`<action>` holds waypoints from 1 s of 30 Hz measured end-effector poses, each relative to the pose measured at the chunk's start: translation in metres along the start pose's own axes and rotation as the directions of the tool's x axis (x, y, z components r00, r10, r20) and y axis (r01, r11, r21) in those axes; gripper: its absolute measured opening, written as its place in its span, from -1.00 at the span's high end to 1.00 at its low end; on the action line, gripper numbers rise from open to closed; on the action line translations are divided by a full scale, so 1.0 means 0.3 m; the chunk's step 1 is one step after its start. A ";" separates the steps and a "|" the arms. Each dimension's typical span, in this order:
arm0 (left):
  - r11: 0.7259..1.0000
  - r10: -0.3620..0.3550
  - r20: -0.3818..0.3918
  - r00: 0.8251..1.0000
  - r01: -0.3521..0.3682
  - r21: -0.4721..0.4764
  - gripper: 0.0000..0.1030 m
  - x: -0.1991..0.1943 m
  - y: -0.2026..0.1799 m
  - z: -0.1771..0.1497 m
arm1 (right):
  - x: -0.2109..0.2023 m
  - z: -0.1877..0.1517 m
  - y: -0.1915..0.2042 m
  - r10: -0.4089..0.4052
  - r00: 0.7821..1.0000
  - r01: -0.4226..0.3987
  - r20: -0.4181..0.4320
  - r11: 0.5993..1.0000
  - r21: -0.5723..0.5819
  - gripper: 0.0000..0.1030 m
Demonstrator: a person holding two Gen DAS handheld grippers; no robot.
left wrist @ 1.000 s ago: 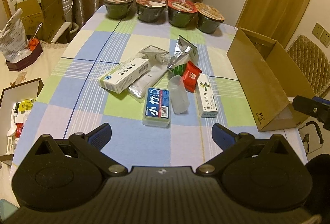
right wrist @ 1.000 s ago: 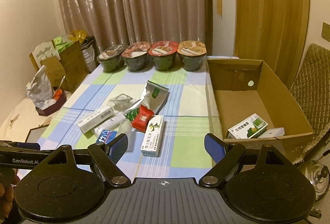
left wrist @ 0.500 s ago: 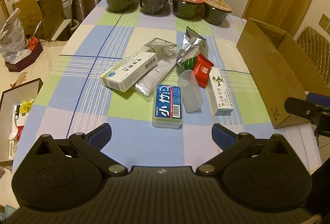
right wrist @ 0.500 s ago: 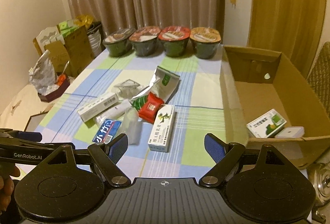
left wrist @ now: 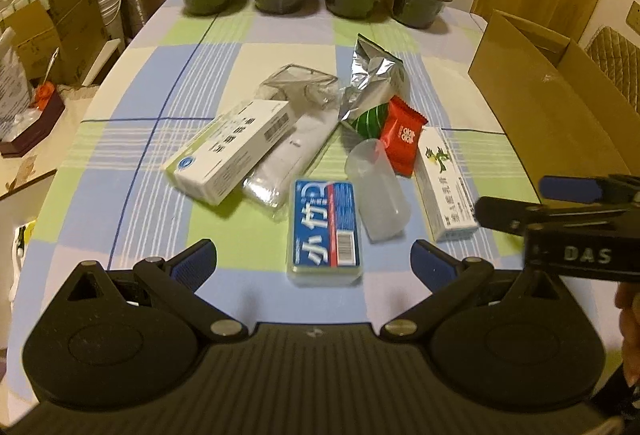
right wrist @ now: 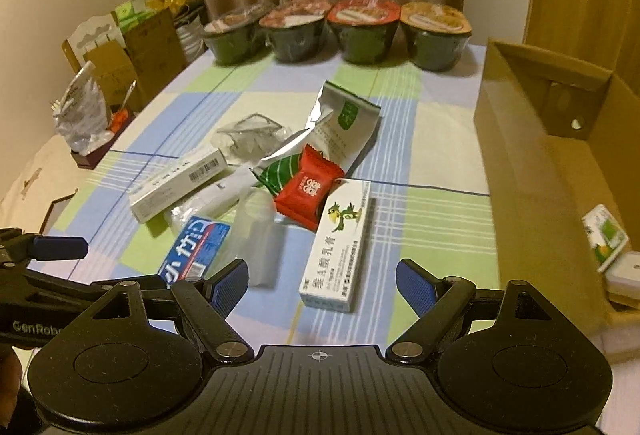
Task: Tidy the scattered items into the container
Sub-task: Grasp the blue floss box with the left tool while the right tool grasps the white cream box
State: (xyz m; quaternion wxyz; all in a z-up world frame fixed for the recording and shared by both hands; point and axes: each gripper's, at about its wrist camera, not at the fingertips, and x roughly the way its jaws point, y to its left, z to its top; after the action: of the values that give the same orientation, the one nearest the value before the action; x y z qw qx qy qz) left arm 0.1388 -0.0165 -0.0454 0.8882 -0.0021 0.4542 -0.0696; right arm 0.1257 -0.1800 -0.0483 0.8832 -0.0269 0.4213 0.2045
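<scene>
Both tools are moving in lower and closer to the scattered pile than a second ago, so the items are looming larger in each view. Left tool (left wrist: pixel 314 261) is hovering with its fingers spread apart, empty, just above the near end of the blue-labelled box (left wrist: pixel 325 229) lying on the checked table (left wrist: pixel 132 195). Right tool (right wrist: pixel 322 281) is hanging with its fingers likewise wide apart, holding nothing, over the white carton with a green bird (right wrist: pixel 338 247). Beside that carton a red sachet (right wrist: pixel 307 191) is overlapping a green wrapper (right wrist: pixel 276 177), and a clear plastic tube (left wrist: pixel 378 191) is lying between the two boxes. Off to the right, the cardboard container (right wrist: pixel 532 171) is standing open on the table with a green-and-white box (right wrist: pixel 604 241) inside.
</scene>
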 end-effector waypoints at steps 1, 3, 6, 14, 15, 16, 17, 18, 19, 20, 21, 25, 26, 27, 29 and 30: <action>1.000 0.001 -0.003 1.000 -0.001 0.003 -0.97 0.014 0.000 0.005 | 0.018 0.007 -0.004 -0.002 1.000 0.002 -0.007 1.000 0.003 -0.68; 1.000 0.005 -0.014 1.000 -0.005 0.013 -0.97 0.046 -0.002 0.013 | 0.052 0.021 -0.019 -0.002 1.000 0.002 -0.017 1.000 0.012 -0.68; 0.999 0.015 -0.032 0.999 -0.014 0.044 -0.97 0.094 -0.008 0.016 | 0.091 0.039 -0.040 -0.004 1.000 0.005 -0.027 1.000 0.022 -0.68; 0.998 0.011 -0.071 0.997 -0.006 0.060 -0.89 0.196 0.004 -0.004 | 0.152 0.059 -0.050 -0.001 0.998 0.002 -0.060 1.000 0.020 -0.67; 0.998 0.008 -0.070 0.998 -0.003 0.062 -0.88 0.203 0.004 -0.005 | 0.159 0.059 -0.048 0.000 0.998 0.001 -0.065 1.000 0.018 -0.67; 0.998 0.005 -0.069 0.998 -0.001 0.065 -0.86 0.211 0.002 -0.006 | 0.169 0.060 -0.046 0.000 0.997 0.002 -0.072 1.000 0.017 -0.67; 0.998 0.004 -0.069 0.998 0.000 0.067 -0.84 0.220 0.001 -0.006 | 0.180 0.061 -0.046 -0.001 0.997 0.003 -0.082 1.000 0.018 -0.67; 0.998 0.004 -0.069 0.998 0.001 0.067 -0.80 0.229 0.000 -0.007 | 0.190 0.063 -0.045 -0.003 0.996 0.004 -0.090 1.000 0.020 -0.67; 0.998 0.001 -0.069 0.998 0.003 0.067 -0.76 0.237 0.000 -0.008 | 0.201 0.065 -0.047 -0.004 0.995 0.006 -0.098 1.000 0.024 -0.67; 0.998 -0.001 -0.068 0.998 0.006 0.067 -0.66 0.244 0.000 -0.009 | 0.209 0.066 -0.050 -0.003 0.995 0.006 -0.104 1.000 0.029 -0.67; 0.998 -0.001 -0.067 0.998 0.006 0.067 -0.56 0.250 0.002 -0.011 | 0.217 0.068 -0.053 0.002 0.994 0.002 -0.109 0.999 0.035 -0.67; 0.998 -0.008 -0.064 0.998 0.012 0.057 -0.34 0.262 0.009 -0.013 | 0.242 0.074 -0.052 0.010 0.993 -0.005 -0.120 0.999 0.043 -0.67; 0.998 -0.010 -0.062 0.998 0.013 0.057 -0.30 0.263 0.009 -0.011 | 0.249 0.075 -0.051 0.013 0.992 -0.007 -0.124 0.999 0.045 -0.67; 0.998 -0.012 -0.059 0.998 0.016 0.060 -0.23 0.263 0.009 -0.010 | 0.256 0.076 -0.050 0.016 0.992 -0.010 -0.128 0.999 0.047 -0.67; 0.998 -0.020 -0.054 0.998 0.024 0.060 -0.07 0.260 0.009 -0.009 | 0.268 0.077 -0.047 0.016 0.991 -0.010 -0.133 0.999 0.050 -0.67; 0.998 -0.023 -0.053 0.998 0.026 0.060 -0.05 0.258 0.010 -0.009 | 0.273 0.078 -0.047 0.015 0.991 -0.008 -0.134 0.999 0.050 -0.67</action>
State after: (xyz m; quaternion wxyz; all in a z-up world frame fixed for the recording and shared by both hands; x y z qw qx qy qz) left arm 0.1818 -0.0231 -0.1096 0.8748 0.0214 0.4747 -0.0941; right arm 0.1943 -0.1600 -0.0969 0.8519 -0.0164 0.4850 0.1967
